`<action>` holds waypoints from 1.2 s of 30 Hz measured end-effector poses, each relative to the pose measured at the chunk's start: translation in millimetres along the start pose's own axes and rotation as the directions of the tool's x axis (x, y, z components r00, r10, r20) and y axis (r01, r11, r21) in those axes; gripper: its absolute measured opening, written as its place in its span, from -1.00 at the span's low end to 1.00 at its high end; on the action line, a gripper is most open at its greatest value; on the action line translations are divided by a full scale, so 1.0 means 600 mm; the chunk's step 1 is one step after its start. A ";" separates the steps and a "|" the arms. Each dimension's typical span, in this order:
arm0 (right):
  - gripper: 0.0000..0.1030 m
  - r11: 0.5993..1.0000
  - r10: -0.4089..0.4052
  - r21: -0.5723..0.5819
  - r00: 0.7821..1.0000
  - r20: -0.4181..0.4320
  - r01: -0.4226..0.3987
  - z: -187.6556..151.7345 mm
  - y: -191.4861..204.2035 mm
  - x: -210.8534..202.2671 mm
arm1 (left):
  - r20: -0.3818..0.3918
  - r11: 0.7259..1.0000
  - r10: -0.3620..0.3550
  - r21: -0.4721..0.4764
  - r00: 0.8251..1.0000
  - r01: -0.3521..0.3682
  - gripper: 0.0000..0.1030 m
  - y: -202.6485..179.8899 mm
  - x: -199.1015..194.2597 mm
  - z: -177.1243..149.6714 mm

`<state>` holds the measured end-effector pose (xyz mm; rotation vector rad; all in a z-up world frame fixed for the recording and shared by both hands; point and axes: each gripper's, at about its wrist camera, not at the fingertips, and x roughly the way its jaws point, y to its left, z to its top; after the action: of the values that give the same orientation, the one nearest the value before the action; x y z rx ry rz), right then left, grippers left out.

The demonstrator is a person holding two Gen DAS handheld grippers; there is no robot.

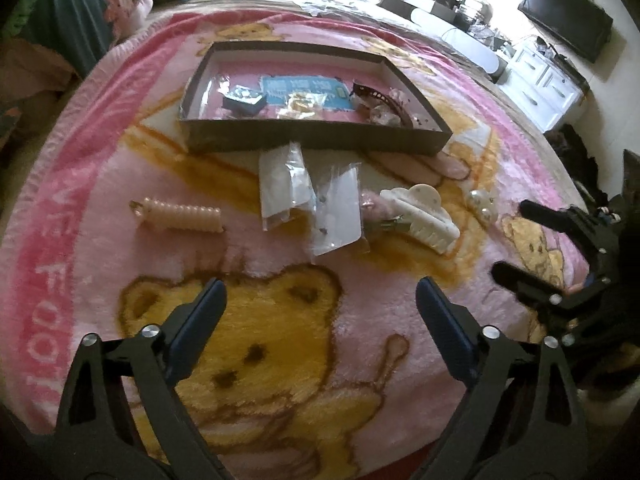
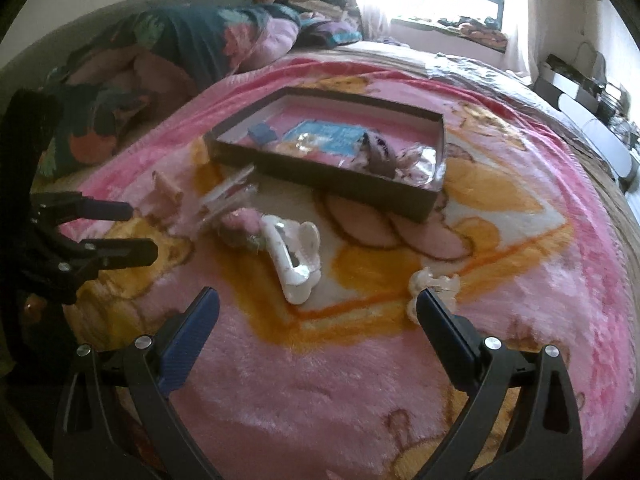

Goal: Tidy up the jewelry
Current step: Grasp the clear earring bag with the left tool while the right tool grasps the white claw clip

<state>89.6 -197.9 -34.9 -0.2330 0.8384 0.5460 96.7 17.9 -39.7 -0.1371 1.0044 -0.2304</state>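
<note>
The pink plush blanket with yellow bears looks soft and fuzzy. On it, the shallow dark cardboard box is matt. Nearer, the clear plastic packets shine, and the cream claw clip, probably smooth plastic, looks glossy.

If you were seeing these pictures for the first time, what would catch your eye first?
The fluffy pink blanket with yellow bear cartoons fills the view. On it sits a shallow dark cardboard box holding small trinkets. In front of the box lie a cream plastic hair clip, a ribbed pale pink hair clip further left, and clear plastic packets between them.
</note>
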 end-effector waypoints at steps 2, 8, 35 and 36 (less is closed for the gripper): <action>0.89 1.000 -0.005 -0.019 1.000 -0.019 0.004 0.001 0.002 0.016 | -0.007 1.000 -0.021 -0.015 1.000 0.020 0.58 0.005 0.007 0.001; 0.68 0.998 0.001 -0.061 0.998 -0.067 -0.005 0.009 0.006 0.069 | -0.030 0.996 -0.077 -0.056 0.997 0.075 0.36 0.014 0.030 0.009; -0.32 0.999 0.051 -0.016 0.998 -0.045 -0.051 0.020 -0.024 0.088 | -0.051 0.935 -0.278 -0.242 0.959 0.258 -0.14 0.039 0.107 0.064; -0.32 0.999 0.051 -0.010 0.998 -0.044 -0.052 0.019 -0.026 0.086 | -0.052 0.934 -0.282 -0.243 0.958 0.262 -0.19 0.038 0.109 0.064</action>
<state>133.2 -187.6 -66.5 -0.2344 0.8857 0.5955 165.9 23.5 -77.8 -0.4880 1.0960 -0.3735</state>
